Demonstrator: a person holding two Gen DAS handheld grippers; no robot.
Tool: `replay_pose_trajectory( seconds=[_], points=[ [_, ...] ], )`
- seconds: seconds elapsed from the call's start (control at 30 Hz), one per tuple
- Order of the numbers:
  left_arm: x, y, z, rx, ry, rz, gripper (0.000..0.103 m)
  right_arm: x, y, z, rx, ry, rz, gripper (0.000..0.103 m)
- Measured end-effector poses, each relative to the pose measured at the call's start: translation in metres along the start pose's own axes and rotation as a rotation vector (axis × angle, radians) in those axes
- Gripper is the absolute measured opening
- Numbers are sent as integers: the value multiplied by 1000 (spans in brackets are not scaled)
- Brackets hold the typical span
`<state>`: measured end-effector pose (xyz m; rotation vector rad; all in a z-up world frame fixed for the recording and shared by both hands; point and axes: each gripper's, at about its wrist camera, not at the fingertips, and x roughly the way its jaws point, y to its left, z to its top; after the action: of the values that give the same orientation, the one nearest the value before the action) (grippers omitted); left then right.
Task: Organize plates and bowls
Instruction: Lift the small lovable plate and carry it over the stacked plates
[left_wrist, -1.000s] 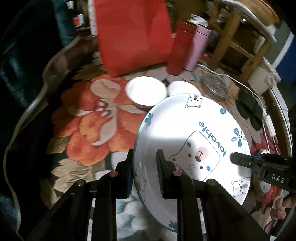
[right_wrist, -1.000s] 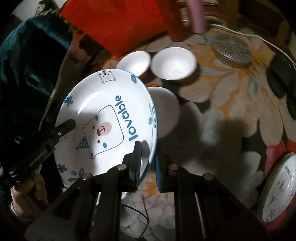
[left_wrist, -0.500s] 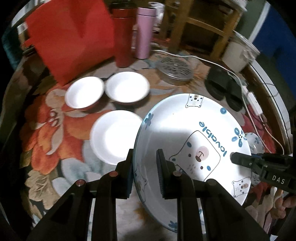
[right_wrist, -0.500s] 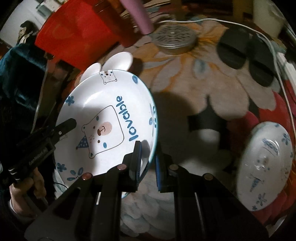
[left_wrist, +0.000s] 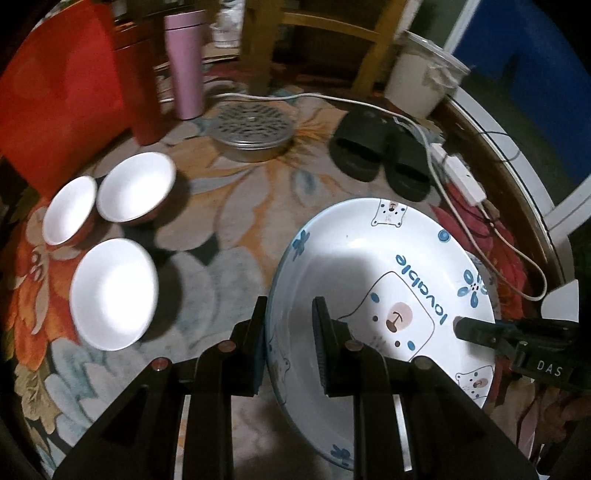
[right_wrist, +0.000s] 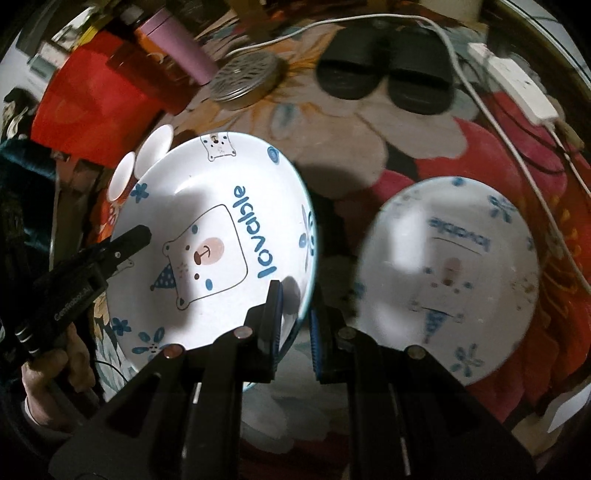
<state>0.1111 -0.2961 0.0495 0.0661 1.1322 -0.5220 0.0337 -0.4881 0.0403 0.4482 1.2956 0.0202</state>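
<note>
A white plate with a bear and blue "lovable" lettering (left_wrist: 388, 280) (right_wrist: 221, 236) hangs above the floral cloth, held from both sides. My left gripper (left_wrist: 290, 334) is shut on its left rim; my right gripper (right_wrist: 295, 321) is shut on its right rim. Each gripper shows in the other's view, the right one (left_wrist: 461, 325) and the left one (right_wrist: 142, 234). A second bear plate (right_wrist: 450, 273) lies flat on the cloth to the right. Three white bowls (left_wrist: 114, 291) (left_wrist: 136, 186) (left_wrist: 68, 210) rest on the cloth to the left.
A red box (left_wrist: 62, 96), a red flask (left_wrist: 138, 81) and a pink flask (left_wrist: 183, 62) stand at the back left. A perforated metal lid (left_wrist: 253, 129), black slippers (left_wrist: 380, 151), a white power strip (left_wrist: 461, 173) with cable and a white pot (left_wrist: 424, 74) lie behind. A hand (right_wrist: 55, 373) holds the left gripper.
Both grippers have carried the held plate to the right across the cloth. The bowls have slid left in view, and the second bear plate has come fully into the right wrist view.
</note>
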Motion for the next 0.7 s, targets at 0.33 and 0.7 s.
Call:
replay_pose_trajectory(
  seconds=[0.33, 0.7],
  points=[
    [27, -66, 7, 83, 20, -61, 22, -19, -61, -13, 96, -13, -45, 14],
    [57, -132, 2, 185, 61, -96, 22, -30, -121, -27, 197, 1, -100, 15]
  ],
)
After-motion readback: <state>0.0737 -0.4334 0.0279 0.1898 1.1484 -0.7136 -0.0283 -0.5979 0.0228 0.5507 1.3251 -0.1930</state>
